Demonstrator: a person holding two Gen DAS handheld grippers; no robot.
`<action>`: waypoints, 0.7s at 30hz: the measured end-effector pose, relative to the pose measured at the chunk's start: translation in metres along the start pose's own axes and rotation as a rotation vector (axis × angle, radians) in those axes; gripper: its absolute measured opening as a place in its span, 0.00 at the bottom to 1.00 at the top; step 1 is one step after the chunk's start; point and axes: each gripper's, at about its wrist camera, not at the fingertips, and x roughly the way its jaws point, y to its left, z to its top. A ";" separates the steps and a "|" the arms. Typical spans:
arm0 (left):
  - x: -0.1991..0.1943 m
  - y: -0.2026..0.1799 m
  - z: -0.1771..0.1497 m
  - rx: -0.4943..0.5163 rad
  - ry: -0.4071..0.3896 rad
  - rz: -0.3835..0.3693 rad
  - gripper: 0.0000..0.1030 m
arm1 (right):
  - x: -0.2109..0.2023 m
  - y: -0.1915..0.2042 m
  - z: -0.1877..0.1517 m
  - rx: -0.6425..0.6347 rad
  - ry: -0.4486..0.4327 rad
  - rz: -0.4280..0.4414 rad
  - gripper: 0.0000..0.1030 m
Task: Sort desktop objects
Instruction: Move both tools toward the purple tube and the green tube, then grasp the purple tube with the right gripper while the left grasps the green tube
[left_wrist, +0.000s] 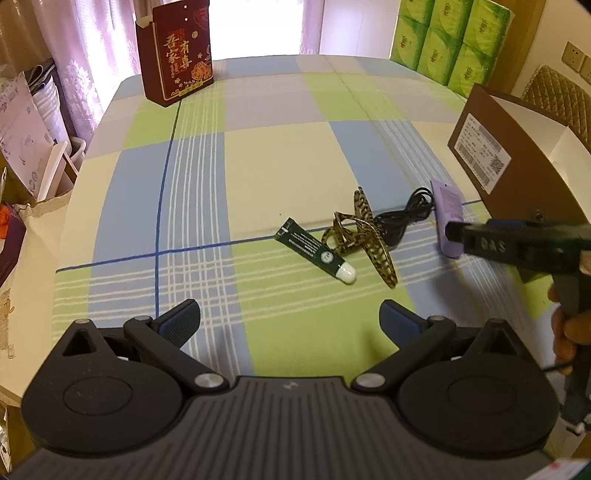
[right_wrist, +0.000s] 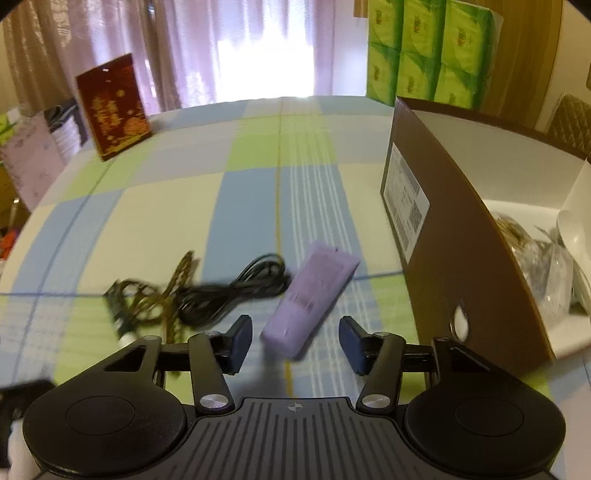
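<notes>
The right gripper (right_wrist: 295, 345) has its jaws spread wide, one finger pad on either side of the near end of the purple packet (right_wrist: 310, 299), which lies flat on the checked tablecloth (right_wrist: 177, 206) — not yet pinched, and the blur in the right wrist view makes it hard to say whether a pad touches it. Seen from the left wrist, the same gripper (left_wrist: 452, 230) reaches in from the side right at the packet (left_wrist: 447, 218). The step in hand looks like the pickup of this packet. Just beside it lies the coiled black cable (right_wrist: 236, 288), then the patterned ribbon (left_wrist: 364, 232) and the dark green tube (left_wrist: 314, 251) with its white cap, all close together in a loose row. The brown cardboard box (right_wrist: 443, 229) stands open just to the right, with a few items already inside — probably the place for sorted things. The left gripper (left_wrist: 290, 317) hangs back over the cloth, jaws spread and empty, well short of the tube. The next move calls for centring the pads on the packet's long sides, closing firmly, then lifting clear of the cable before carrying it over the box wall.
</notes>
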 end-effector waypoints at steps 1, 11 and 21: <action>0.002 0.001 0.002 0.000 0.000 -0.001 0.99 | 0.006 0.000 0.003 0.001 0.001 -0.007 0.45; 0.025 0.004 0.015 0.001 -0.007 -0.023 0.98 | 0.030 -0.001 0.013 -0.026 0.015 -0.029 0.31; 0.055 -0.012 0.024 0.062 -0.027 -0.026 0.86 | -0.002 -0.011 -0.018 -0.058 0.038 0.065 0.29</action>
